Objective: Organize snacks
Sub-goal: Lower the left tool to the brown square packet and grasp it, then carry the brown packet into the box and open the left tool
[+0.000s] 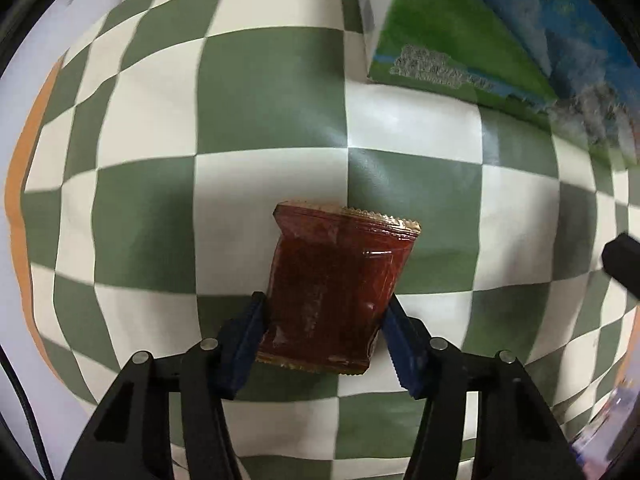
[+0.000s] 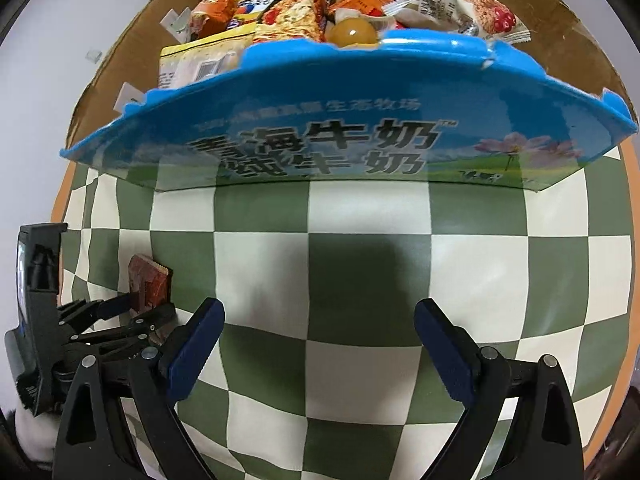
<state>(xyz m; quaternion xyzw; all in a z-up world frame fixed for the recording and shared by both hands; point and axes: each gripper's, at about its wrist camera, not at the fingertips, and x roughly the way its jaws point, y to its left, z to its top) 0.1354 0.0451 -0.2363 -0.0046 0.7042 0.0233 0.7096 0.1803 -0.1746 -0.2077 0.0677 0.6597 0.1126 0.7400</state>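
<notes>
My left gripper (image 1: 324, 320) points straight down at the green-and-white checkered cloth (image 1: 272, 92), and its two blue pads (image 1: 244, 344) are pressed against the left and right sides of a dark red snack packet (image 1: 340, 284). The packet lies flat on the cloth, its crimped gold edge at the far end, with its near half between the jaws. The wrapper looks slightly pinched where the pads meet it, so I read this as a grip on the packet.

From the right wrist camera I see the same packet (image 2: 150, 284) low on the left, with the left gripper (image 2: 140, 312) clamped around it.

My right gripper (image 2: 320, 344) hangs over bare cloth (image 2: 360, 272) with its jaws spread wide and nothing between them. Its shadow falls on the squares just ahead.

On the far side of the cloth stands a blue milk carton box (image 2: 320, 120) with its top cut open. It is piled with assorted snacks (image 2: 292, 20): orange and yellow wrappers, a cereal bar, a round jelly cup. In the left view the box (image 1: 460, 32) sits at the far right, well apart from the red packet.
</notes>
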